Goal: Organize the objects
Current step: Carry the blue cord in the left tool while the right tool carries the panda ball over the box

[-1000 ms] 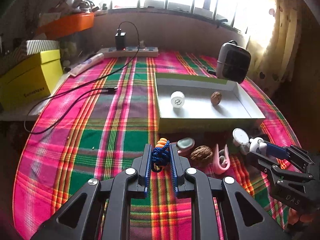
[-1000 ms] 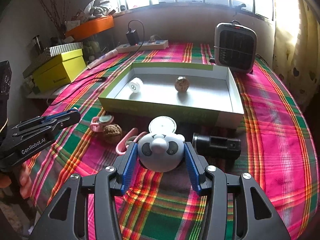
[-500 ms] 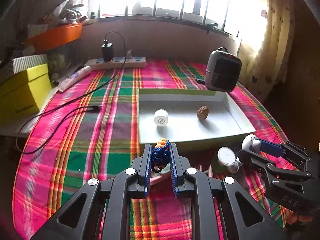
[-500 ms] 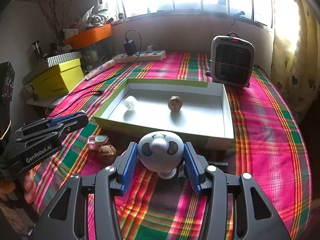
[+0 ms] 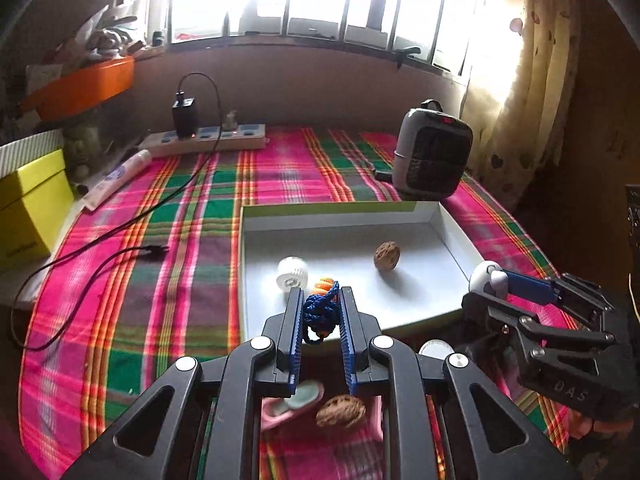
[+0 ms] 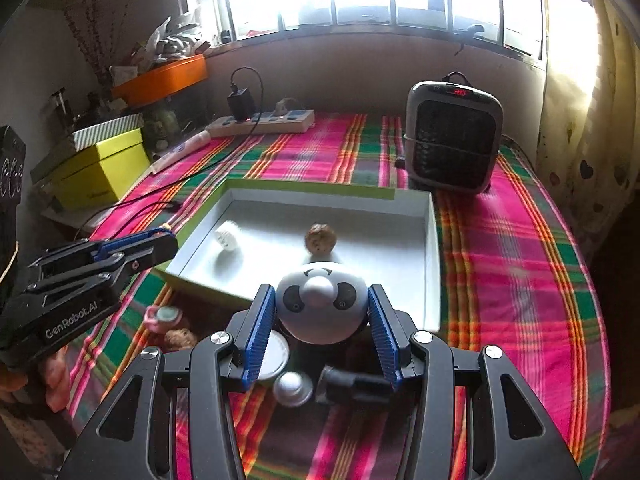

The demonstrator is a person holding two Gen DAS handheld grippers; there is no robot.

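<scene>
Left claw [image 5: 320, 312] around knotted cord [image 5: 318, 314]

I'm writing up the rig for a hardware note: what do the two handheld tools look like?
Both are black, angular frames with triangular cut-outs and silver bolt heads. Each finger carries a blue ribbed pad. The left tool shows white "GenRobot.AI" lettering on its side in the right wrist view; the right tool shows "DAS" on its side in the left wrist view. No cables or sleeves show.
</scene>
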